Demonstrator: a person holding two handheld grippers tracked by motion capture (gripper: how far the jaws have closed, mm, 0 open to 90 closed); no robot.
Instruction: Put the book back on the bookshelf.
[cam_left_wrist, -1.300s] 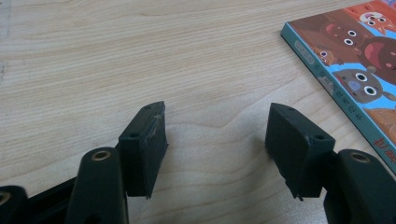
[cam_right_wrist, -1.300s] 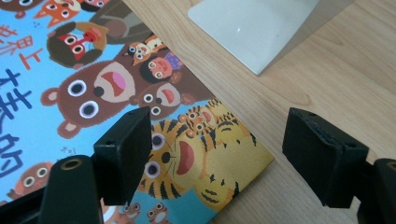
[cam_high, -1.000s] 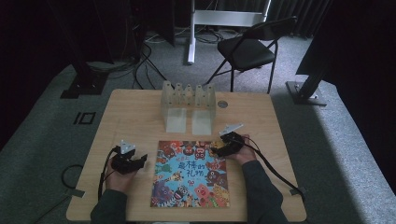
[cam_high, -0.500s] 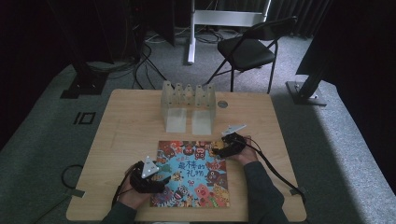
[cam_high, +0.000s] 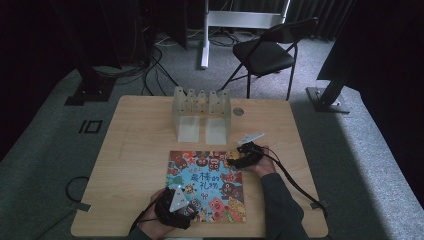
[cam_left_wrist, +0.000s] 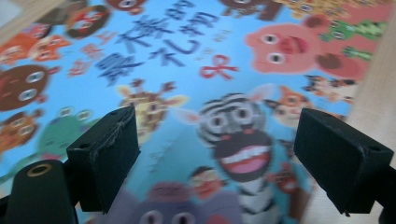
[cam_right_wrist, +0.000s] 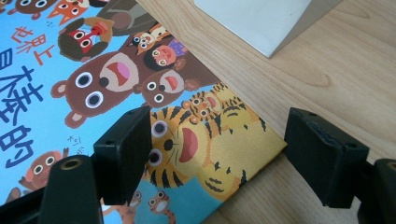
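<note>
Lying flat on the desk (cam_high: 130, 150), the picture book (cam_high: 207, 185) looks thin, light and bendable; both tools, left tool (cam_left_wrist: 217, 154) just widened and right tool (cam_right_wrist: 217, 156), gape empty over its corners, the best holds.

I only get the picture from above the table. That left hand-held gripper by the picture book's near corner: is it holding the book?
Observer: No. The left hand-held gripper has just been opening; its jaws stand wide apart above the picture book, pressing on nothing.
Operator: What is drawn under it?
Observer: A zebra with a big open mouth, beside a giraffe.
Operator: And the right one?
Observer: The right hand-held gripper is open too, straddling the book's corner, where a tiger is printed.
Operator: Anything close to that corner?
Observer: The pale foot of the rack, resting on the wooden table.
</note>
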